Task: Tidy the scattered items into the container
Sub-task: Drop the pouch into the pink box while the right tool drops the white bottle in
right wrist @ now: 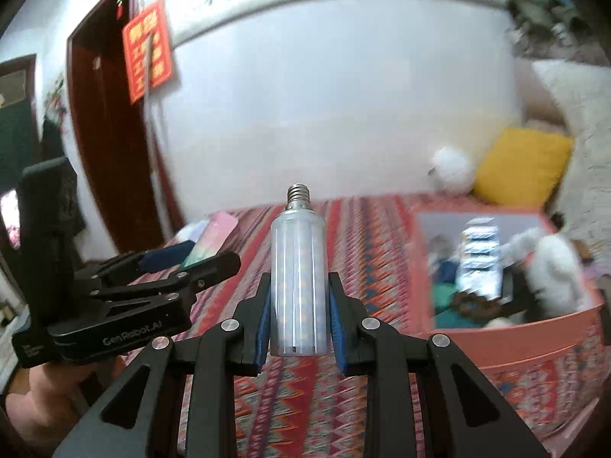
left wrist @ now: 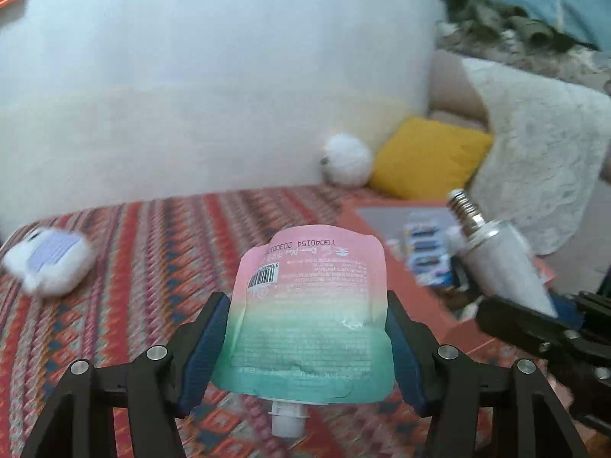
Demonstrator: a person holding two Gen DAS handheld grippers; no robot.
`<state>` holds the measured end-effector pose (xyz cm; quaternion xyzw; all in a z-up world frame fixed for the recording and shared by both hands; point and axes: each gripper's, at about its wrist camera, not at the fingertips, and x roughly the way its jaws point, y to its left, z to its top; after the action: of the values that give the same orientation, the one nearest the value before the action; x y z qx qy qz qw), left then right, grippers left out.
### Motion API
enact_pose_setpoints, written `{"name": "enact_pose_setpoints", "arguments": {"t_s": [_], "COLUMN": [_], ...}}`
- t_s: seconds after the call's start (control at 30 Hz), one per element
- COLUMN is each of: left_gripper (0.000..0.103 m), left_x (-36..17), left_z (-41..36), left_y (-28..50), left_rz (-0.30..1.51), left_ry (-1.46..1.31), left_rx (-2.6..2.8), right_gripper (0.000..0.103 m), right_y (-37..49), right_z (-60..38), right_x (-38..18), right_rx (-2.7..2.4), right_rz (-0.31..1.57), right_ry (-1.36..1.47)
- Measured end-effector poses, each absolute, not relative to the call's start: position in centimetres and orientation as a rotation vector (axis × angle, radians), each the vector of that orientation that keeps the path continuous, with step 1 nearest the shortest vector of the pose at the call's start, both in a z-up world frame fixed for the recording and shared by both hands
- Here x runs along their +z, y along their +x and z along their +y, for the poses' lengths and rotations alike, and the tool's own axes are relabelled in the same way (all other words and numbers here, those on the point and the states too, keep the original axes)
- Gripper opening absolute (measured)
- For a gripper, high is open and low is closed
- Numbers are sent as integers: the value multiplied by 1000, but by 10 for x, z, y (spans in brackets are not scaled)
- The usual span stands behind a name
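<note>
My left gripper (left wrist: 305,328) is shut on a pink-to-green spout pouch (left wrist: 309,305), held above the patterned bedspread with its white cap toward me. The right gripper (right wrist: 299,313) is shut on a white LED corn bulb (right wrist: 299,282), screw base pointing away. In the left wrist view the bulb (left wrist: 504,255) hangs at the right, over the near edge of the salmon-pink box (left wrist: 404,282). That box (right wrist: 534,328) holds a blister pack (right wrist: 479,263), a white fluffy item (right wrist: 553,271) and dark things. The left gripper (right wrist: 179,257) with the pouch (right wrist: 214,240) shows at the left of the right wrist view.
A white fluffy pouch with a lilac panel (left wrist: 49,261) lies on the bedspread (left wrist: 152,267) at the left. A white pompom (left wrist: 347,158) and a yellow cushion (left wrist: 427,156) sit against the white wall. A cream blanket (left wrist: 542,145) is piled at the right. A dark red door (right wrist: 110,122) stands far left.
</note>
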<state>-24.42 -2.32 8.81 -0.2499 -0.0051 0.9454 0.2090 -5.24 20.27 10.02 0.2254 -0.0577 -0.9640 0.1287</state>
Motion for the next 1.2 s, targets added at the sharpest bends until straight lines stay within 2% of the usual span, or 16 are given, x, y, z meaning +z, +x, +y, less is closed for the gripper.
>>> {"name": "enact_pose_setpoints", "arguments": {"t_s": [0.27,0.43,0.7,0.73,0.77,0.8,0.87,0.93,1.07,1.2], "left_gripper": [66,66,68,70,71,75,86,93,94,94], "left_x": [116,102,48,39,33,30,25,26,36,54], "left_z": [85,159,220,224,227,227,226,222,205,170], "left_y": [-281,-333,-402,-410,-416,-417,-421,-423,-425,-422], "left_rz": [42,77,145,149,154,161,173,166,125,73], "left_ry": [-655,-739,-890,-924,-946,-944,-942,-926,-913,-900], "left_rx": [2486,2398,2350,2337,2331,2338,2354,2377,2393,2425], "right_gripper": [28,28,30,32,49,70,82,82,83,83], "right_y": [-53,-87,-172,-181,-186,-190,-190,-191,-192,-190], "right_z": [315,382,438,444,447,450,456,457,463,448], "right_x": [132,124,79,70,65,60,54,50,41,50], "right_rx": [-3066,-3153,-3104,-3088,-3088,-3098,-3169,-3201,-3191,-3173], "right_rz": [-292,-401,-503,-554,-573,-589,-600,-596,-674,-657], "right_ry": [564,571,750,777,799,812,783,774,793,774]}}
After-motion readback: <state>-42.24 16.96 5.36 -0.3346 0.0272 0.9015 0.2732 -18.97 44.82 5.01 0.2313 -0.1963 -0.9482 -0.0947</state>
